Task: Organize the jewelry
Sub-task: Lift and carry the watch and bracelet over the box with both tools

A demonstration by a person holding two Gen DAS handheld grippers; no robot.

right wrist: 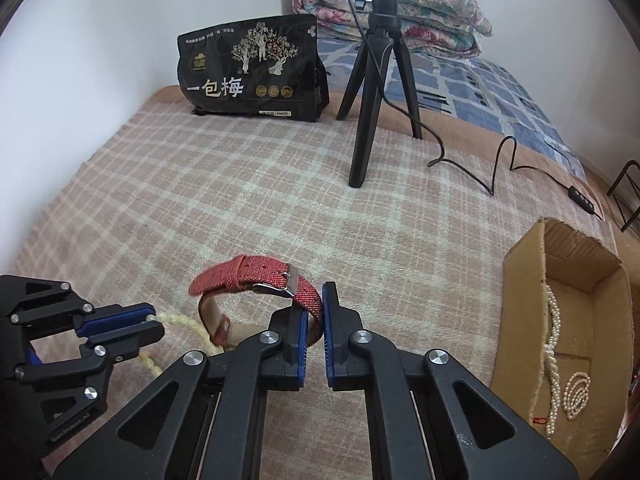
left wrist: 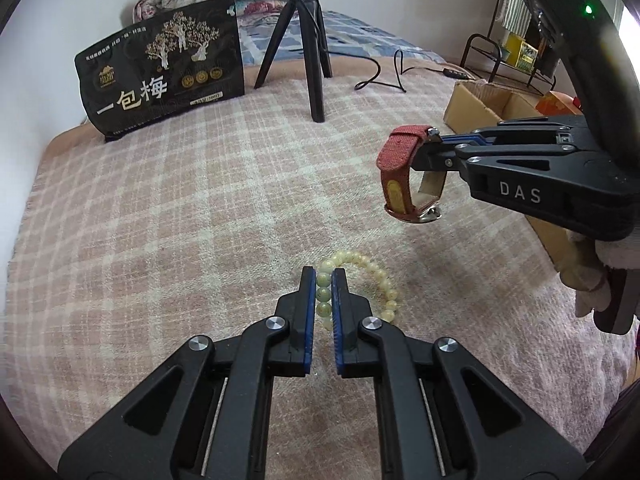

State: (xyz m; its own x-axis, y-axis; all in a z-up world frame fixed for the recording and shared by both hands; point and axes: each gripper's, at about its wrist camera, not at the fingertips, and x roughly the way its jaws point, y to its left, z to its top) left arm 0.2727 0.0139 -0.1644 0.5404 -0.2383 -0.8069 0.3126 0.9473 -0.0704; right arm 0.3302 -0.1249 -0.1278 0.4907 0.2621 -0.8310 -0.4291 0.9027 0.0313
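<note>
Left tongs (left wrist: 323, 280) clamping one bead bracelet (left wrist: 370, 266), right tongs (right wrist: 315, 300) gripping one red strap (right wrist: 256, 276)

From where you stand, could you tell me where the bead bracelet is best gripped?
Grip one side of the bead bracelet across its strand, coming from above. It lies flat on the blanket as an open ring, so one finger fits inside. The left gripper is closed on it that way.

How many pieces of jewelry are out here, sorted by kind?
Bead bracelets: 1, the bead bracelet in the left gripper.
Watch straps: 1, the red strap in the right gripper.
Pearl strands: 2, pearls in the box.
Total: 4
</note>
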